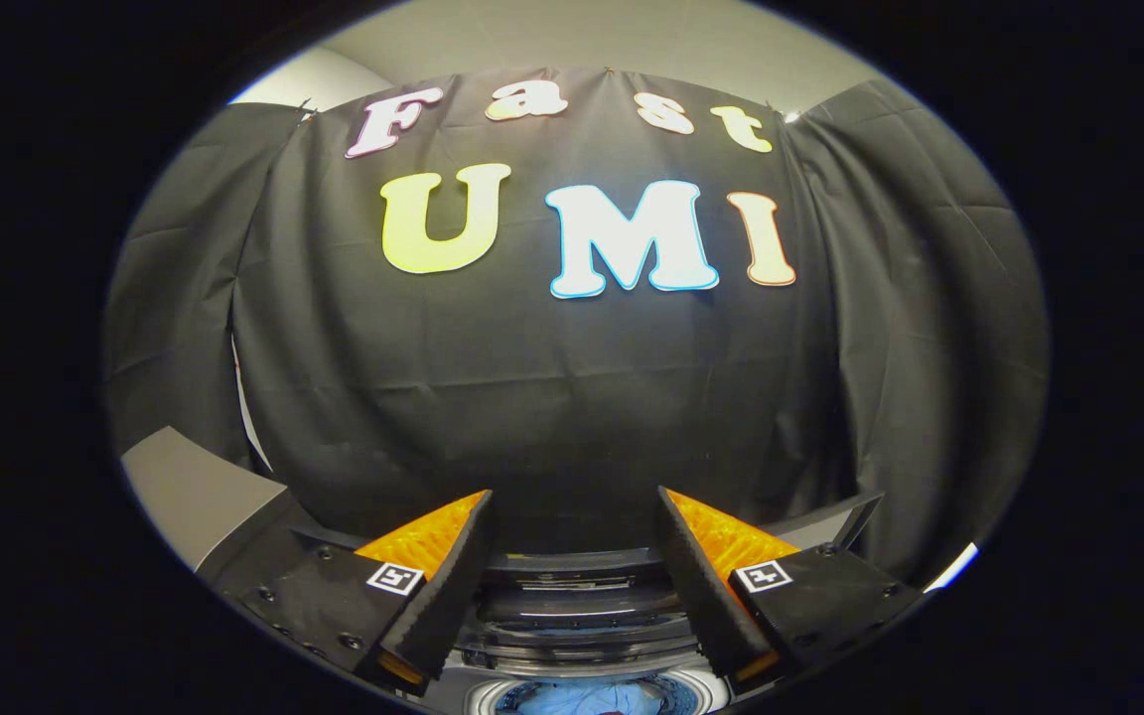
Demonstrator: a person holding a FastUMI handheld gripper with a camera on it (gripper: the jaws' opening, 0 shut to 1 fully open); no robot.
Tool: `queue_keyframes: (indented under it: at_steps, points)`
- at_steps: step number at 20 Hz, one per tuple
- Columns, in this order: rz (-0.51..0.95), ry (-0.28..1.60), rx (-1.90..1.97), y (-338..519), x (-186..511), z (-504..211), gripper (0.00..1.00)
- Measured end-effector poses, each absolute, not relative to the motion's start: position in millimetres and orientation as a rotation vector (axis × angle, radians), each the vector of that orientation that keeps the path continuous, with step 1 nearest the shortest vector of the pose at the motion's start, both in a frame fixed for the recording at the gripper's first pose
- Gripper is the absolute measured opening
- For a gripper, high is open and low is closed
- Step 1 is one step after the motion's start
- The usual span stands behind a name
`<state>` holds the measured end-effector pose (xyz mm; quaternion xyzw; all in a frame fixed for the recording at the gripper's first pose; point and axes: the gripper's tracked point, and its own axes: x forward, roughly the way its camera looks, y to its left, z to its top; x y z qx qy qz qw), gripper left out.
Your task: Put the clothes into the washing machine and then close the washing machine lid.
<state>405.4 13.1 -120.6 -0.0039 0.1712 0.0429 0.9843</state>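
The claw (572,556) hangs with its fingers wide apart and empty above the washing machine (582,616), whose drum seems to hold blue clothes (582,698) already, the lid apparently unclosed.

Black cloth booth wall (572,397) hangs creased ahead, with a pale ceiling (612,40) above it.

Clothes (582,698) in washing machine (572,636) drum, below open gripper (572,516), booth wall (572,397) behind
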Motion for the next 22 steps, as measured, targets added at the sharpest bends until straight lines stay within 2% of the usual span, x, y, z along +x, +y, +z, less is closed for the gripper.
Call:
queue_keyframes:
  at_steps: [22]
  points:
    - [0.112, 0.348, -0.012, 3, 303, -123, 0.98]
